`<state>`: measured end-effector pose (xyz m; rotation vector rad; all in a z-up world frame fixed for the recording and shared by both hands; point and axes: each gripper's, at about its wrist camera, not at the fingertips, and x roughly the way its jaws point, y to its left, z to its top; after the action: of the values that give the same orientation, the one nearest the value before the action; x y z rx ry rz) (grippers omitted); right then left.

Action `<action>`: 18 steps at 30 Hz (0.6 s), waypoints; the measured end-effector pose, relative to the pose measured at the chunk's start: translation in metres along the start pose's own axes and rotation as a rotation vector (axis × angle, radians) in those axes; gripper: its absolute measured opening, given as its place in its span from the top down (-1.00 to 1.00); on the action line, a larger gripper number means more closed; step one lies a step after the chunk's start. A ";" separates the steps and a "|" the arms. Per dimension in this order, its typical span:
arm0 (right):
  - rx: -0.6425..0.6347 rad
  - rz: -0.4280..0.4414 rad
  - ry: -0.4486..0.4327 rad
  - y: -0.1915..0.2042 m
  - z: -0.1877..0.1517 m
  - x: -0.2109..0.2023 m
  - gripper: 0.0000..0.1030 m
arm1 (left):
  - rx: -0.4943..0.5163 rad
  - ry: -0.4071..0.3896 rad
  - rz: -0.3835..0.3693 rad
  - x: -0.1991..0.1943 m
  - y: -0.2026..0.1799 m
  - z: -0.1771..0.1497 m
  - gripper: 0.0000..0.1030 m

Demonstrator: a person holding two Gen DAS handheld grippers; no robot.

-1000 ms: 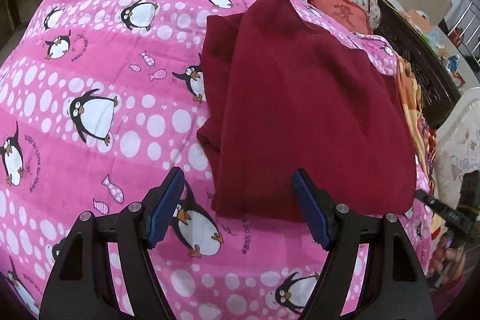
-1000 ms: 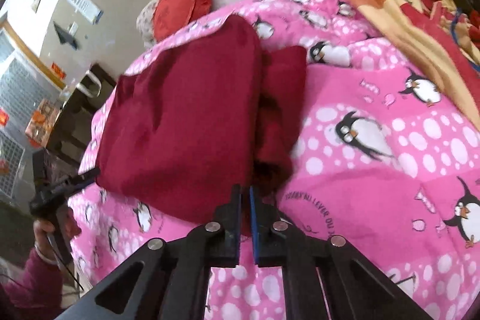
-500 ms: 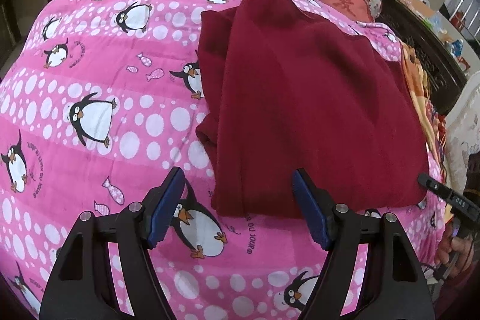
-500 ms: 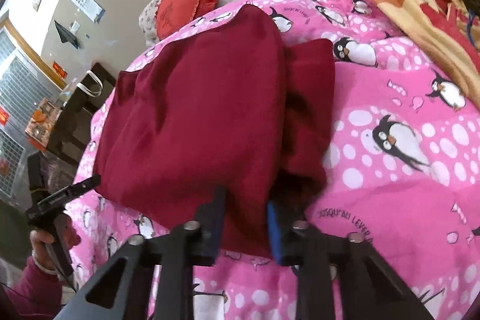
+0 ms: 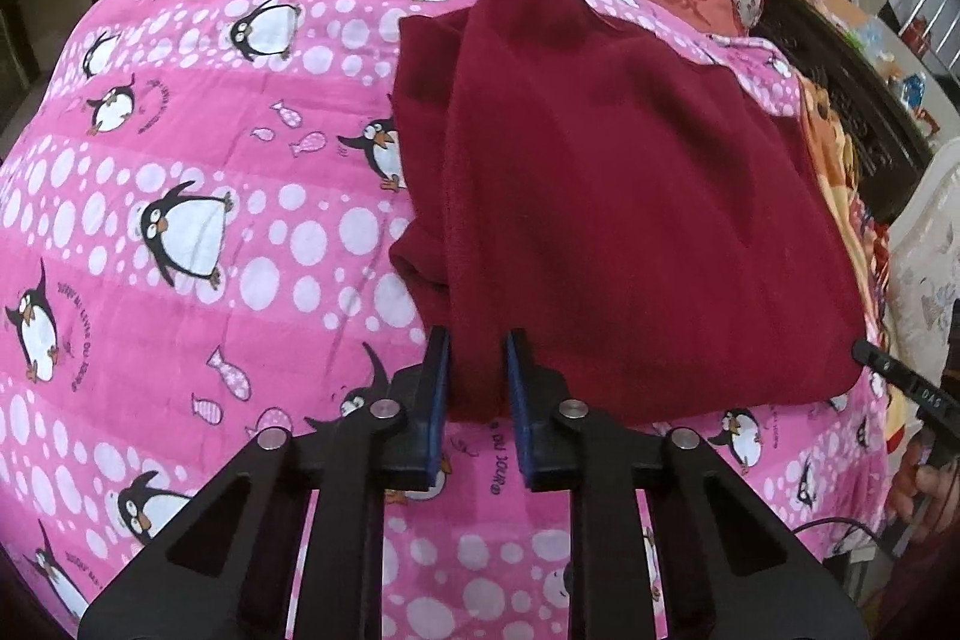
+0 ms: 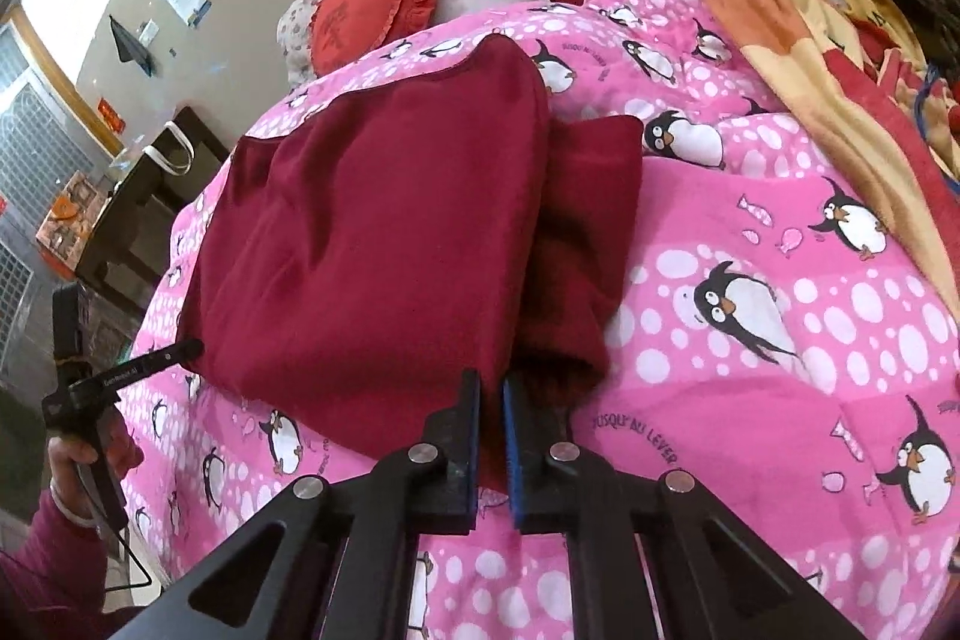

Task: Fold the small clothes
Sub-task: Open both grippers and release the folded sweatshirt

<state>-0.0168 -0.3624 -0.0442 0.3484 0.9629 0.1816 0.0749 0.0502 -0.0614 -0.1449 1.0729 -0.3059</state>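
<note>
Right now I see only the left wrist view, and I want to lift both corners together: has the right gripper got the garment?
Observer: Yes. The right gripper is shut on the near edge of the garment, with cloth pinched between its pads.
Operator: Is it on the top layer only?
Observer: I cannot tell how many layers it holds. A lower layer sticks out just to the right of that grip, lying on the quilt.
</note>
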 end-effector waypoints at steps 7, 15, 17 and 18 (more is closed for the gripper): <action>0.006 -0.067 0.060 -0.012 -0.014 0.021 0.89 | -0.037 0.022 -0.002 0.009 0.009 -0.009 0.72; 0.039 -0.070 -0.042 -0.008 0.005 -0.022 0.79 | 0.049 -0.031 0.054 -0.025 -0.001 -0.010 0.72; 0.031 -0.028 -0.064 0.001 0.013 -0.028 0.69 | 0.070 -0.067 0.066 -0.035 -0.009 -0.007 0.72; 0.019 -0.024 -0.068 0.008 0.017 -0.028 0.61 | 0.073 -0.079 0.063 -0.038 -0.013 -0.005 0.72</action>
<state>-0.0183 -0.3674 -0.0114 0.3576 0.9019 0.1378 0.0514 0.0501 -0.0283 -0.0574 0.9850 -0.2797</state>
